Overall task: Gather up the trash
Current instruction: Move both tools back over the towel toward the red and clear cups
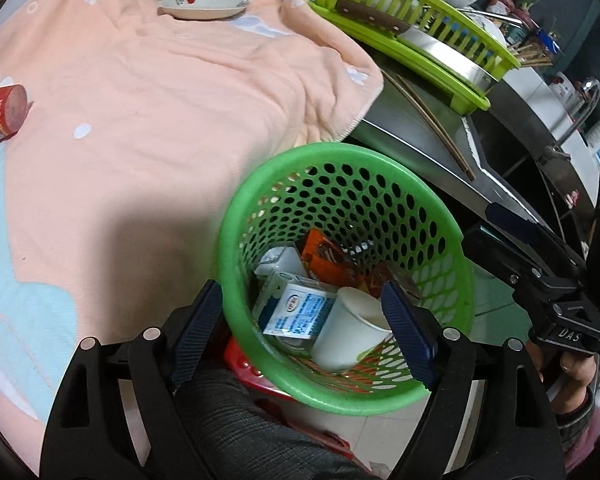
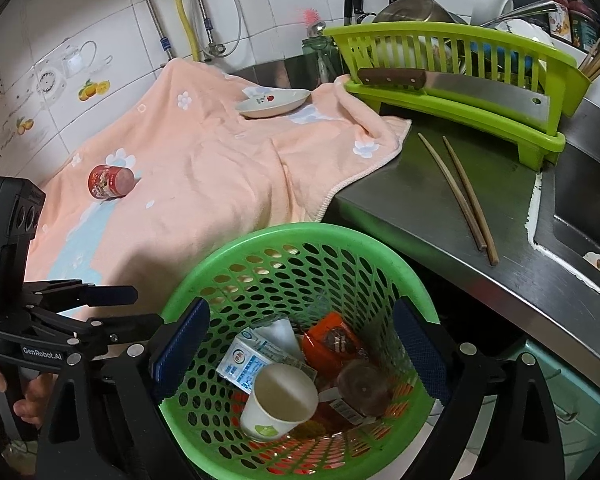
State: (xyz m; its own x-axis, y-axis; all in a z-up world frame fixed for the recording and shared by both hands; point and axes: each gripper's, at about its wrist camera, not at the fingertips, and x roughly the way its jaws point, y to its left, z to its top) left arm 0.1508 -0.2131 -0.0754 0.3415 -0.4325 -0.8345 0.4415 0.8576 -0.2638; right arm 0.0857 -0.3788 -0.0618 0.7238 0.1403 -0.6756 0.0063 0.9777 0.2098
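Observation:
A green perforated trash basket (image 1: 440, 216) (image 2: 228, 264) stands below the counter edge. It holds a white paper cup (image 1: 348, 332) (image 2: 280, 400), a blue-and-white milk carton (image 1: 296, 308) (image 2: 242, 360), an orange wrapper (image 1: 324, 256) (image 2: 332, 340) and a brown lid (image 2: 364, 388). My left gripper (image 1: 304, 328) is open and empty over the basket. My right gripper (image 2: 300, 348) is open and empty over it too. A red can (image 1: 0, 116) (image 2: 110, 182) lies on its side on the peach towel (image 1: 160, 112) (image 2: 204, 176).
A small plate (image 1: 202, 6) (image 2: 274, 102) sits at the towel's far end. A lime dish rack (image 1: 416, 28) (image 2: 460, 92) holds a cleaver (image 2: 460, 84) and bowls. Chopsticks (image 1: 432, 120) (image 2: 460, 192) lie on the steel counter (image 2: 400, 184). The sink (image 2: 588, 208) is at the right.

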